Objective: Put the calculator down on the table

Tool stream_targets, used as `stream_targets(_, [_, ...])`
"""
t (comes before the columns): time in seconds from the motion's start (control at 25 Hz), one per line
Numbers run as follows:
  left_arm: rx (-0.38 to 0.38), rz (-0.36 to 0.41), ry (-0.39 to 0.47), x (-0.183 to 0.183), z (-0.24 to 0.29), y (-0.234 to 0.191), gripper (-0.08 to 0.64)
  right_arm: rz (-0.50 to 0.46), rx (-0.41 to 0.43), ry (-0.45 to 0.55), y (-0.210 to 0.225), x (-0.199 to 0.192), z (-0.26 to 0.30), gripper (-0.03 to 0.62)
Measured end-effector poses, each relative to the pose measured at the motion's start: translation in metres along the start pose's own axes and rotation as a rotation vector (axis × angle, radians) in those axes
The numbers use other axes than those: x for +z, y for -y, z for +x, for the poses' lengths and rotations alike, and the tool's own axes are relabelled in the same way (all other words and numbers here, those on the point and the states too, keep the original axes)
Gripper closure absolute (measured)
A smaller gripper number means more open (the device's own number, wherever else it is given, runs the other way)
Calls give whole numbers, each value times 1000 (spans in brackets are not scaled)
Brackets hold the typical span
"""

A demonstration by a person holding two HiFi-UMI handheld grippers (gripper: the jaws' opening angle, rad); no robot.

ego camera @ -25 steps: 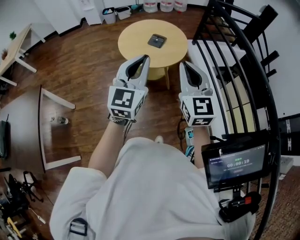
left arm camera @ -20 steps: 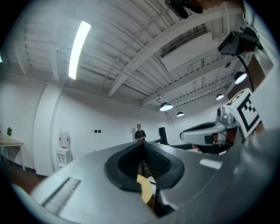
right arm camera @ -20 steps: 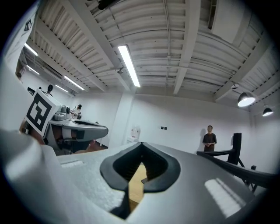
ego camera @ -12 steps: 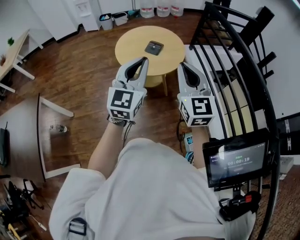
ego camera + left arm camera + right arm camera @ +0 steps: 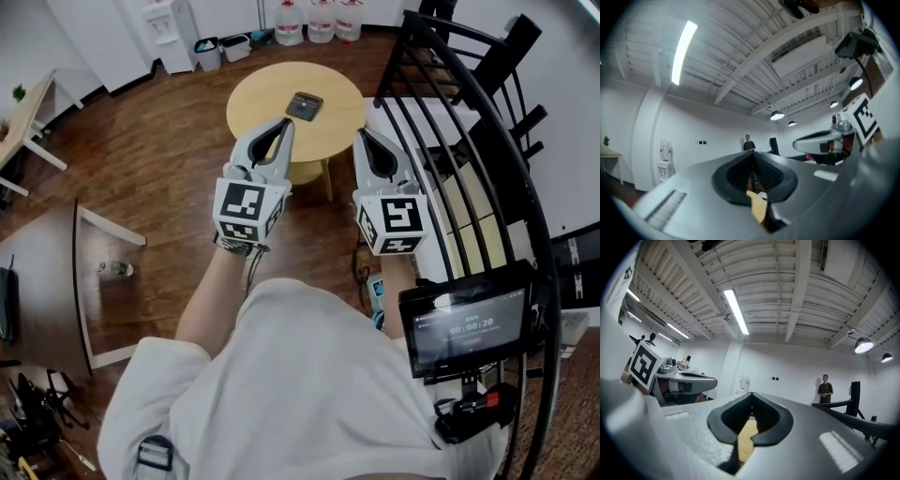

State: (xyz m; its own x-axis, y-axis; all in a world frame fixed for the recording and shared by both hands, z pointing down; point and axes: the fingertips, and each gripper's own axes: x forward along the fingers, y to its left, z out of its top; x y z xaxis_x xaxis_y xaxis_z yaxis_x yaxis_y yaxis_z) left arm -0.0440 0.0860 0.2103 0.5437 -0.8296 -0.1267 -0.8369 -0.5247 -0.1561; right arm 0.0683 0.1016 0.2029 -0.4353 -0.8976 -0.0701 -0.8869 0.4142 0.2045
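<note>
My left gripper [image 5: 286,125] and my right gripper [image 5: 361,135] are side by side, each with its jaws pressed together and nothing between them. The calculator [image 5: 304,106] lies flat on the round wooden table [image 5: 255,89], at about twelve o'clock from my left gripper and eleven o'clock from my right, touching neither.

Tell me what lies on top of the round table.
A dark calculator lies flat on the round table, the only thing visible there. The shut left claw and right claw cover part of its near edge; that strip cannot be checked.
</note>
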Motion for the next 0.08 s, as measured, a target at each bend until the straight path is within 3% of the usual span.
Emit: stream_targets(0.08, [-3,1,1,0,1,1,552,6,-3,-3,2,-1,0,591])
